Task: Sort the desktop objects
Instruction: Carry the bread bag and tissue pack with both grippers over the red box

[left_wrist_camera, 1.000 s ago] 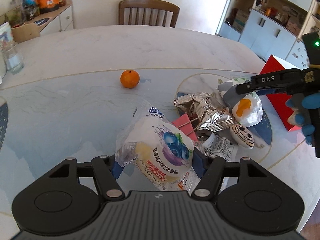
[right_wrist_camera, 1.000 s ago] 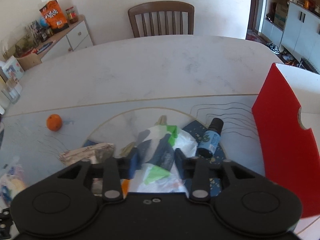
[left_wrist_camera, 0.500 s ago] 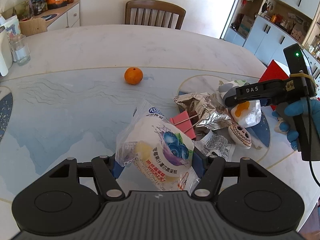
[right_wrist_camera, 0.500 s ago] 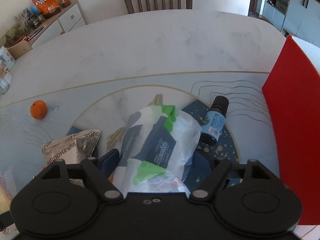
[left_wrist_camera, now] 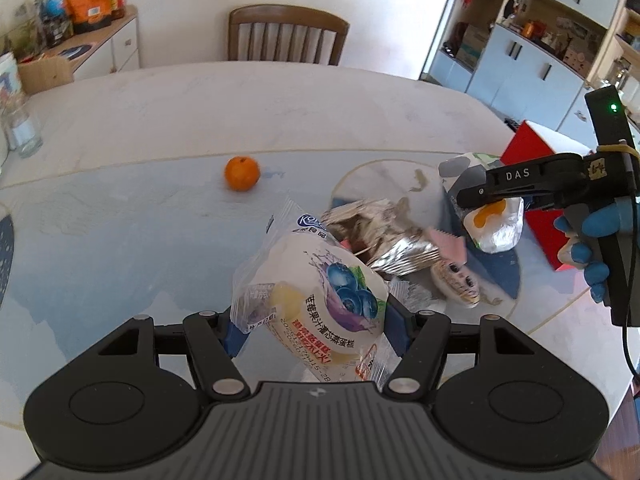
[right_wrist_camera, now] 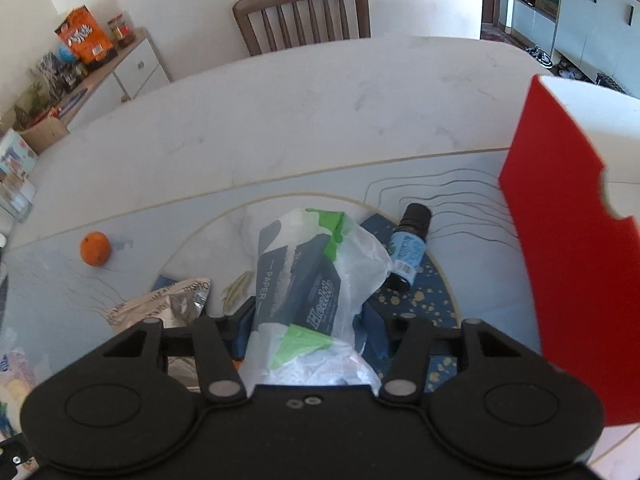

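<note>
Right wrist view: the right gripper point(right_wrist_camera: 308, 332) had just been closing, its blue pads point(right_wrist_camera: 245, 330) now set against both sides of the tissue pack point(right_wrist_camera: 304, 280), a dark paper packet in a clear and green bag. I took that as a grip made, though how firm I could not tell. From the jaws outward, a small blue-labelled bottle point(right_wrist_camera: 408, 252) lay on its side at two o'clock, just beside the pack. A crumpled foil wrapper point(right_wrist_camera: 168, 304) lay at nine o'clock, and an orange point(right_wrist_camera: 95, 249) sat well apart at ten. The red box point(right_wrist_camera: 568, 264) stood at three o'clock, near the table point(right_wrist_camera: 320, 120) edge.

Left wrist view: the left gripper point(left_wrist_camera: 316, 320) was clamped on a blueberry cake packet point(left_wrist_camera: 320, 300) held clear of the clutter. From there the right gripper sat at two o'clock with a blue-gloved hand point(left_wrist_camera: 596, 240) on its handle.

Judgement: the step was the pick-up of the tissue pack, with the cake packet already in hand. Next would be a straight lift so the loose bag did not drag the bottle, then a carry. The red box looked the likely bin, but that was only a guess.
</note>
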Motion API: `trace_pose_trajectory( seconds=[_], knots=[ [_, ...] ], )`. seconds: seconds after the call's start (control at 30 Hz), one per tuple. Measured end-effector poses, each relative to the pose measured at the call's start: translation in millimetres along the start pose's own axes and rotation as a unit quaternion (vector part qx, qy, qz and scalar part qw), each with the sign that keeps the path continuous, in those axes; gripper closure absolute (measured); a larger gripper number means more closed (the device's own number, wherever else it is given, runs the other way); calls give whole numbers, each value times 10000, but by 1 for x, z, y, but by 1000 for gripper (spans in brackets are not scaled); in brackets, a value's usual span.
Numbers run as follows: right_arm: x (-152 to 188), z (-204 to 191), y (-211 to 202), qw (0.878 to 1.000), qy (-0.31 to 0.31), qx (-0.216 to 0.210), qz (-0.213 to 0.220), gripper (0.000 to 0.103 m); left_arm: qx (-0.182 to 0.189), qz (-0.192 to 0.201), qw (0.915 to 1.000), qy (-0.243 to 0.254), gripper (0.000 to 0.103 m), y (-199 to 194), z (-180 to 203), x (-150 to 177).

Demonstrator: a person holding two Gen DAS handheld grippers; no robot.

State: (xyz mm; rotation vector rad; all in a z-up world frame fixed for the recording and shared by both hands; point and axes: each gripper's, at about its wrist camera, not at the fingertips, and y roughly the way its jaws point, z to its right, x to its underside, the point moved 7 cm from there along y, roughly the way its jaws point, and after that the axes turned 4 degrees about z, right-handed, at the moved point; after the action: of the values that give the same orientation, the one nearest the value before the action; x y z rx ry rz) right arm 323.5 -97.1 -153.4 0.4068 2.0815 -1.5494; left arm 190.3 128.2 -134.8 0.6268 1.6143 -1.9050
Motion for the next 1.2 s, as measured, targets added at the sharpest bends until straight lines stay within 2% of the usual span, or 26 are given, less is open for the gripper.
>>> trace_pose_trajectory(
  seconds=[0.43,0.7,1.2],
  knots=[
    [-5,23,-76,9988,167,-365,280,49,472,177,9978,433,37,-8,69,-36],
    [-13,51,-121,9974,179,-500,492,49,746,230,9944,714,37,-8,120,-48],
    [-23,136,-158,9969,284,-240,700,49,1216,257,9843,1253,37,18,231,-69]
  ],
)
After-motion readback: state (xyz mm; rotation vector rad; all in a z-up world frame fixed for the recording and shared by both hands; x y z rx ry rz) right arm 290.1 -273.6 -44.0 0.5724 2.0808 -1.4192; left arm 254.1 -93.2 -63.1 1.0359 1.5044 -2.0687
